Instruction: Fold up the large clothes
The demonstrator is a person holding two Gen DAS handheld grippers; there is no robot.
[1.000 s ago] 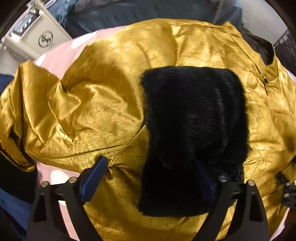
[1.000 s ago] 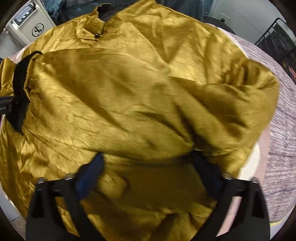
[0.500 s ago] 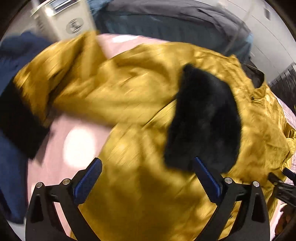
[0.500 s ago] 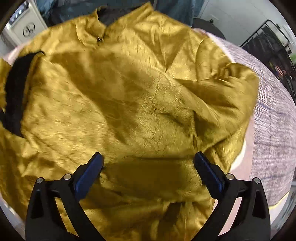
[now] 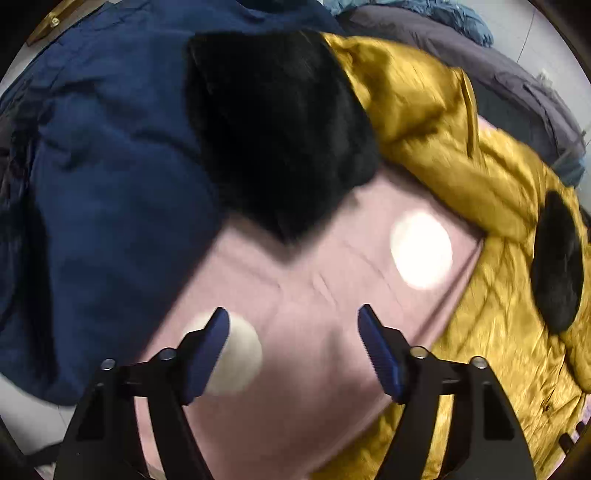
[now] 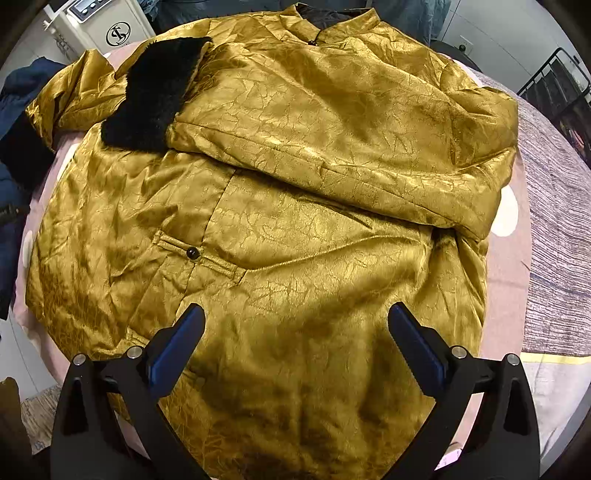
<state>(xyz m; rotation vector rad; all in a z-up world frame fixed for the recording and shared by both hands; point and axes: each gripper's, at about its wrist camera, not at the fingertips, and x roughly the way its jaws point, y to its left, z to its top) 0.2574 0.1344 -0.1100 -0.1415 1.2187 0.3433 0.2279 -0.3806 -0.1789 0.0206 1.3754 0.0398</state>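
A gold satin jacket [image 6: 295, 184] lies spread on a pink sheet with white dots [image 5: 314, 295]. One sleeve is folded across its chest and ends in a black fur cuff [image 6: 155, 92]. The other sleeve [image 5: 424, 122] stretches out to the side, and its black fur cuff [image 5: 273, 125] rests partly on a navy garment. My left gripper [image 5: 293, 339] hovers over bare sheet below that cuff; its jaws are closing with nothing between them. My right gripper [image 6: 295, 343] hangs open above the jacket's lower front, holding nothing.
A navy blue garment [image 5: 103, 184] lies heaped left of the sheet. Dark grey bedding [image 5: 498, 74] lies behind the jacket. A white machine with a round logo [image 6: 110, 29] stands at the back left. A grey striped cover [image 6: 554, 221] and a black metal rack [image 6: 561, 88] are at the right.
My left gripper has swung off the jacket's body to the outstretched sleeve's side, and its jaws have narrowed. The right gripper has drawn back and upward, so more of the jacket shows.
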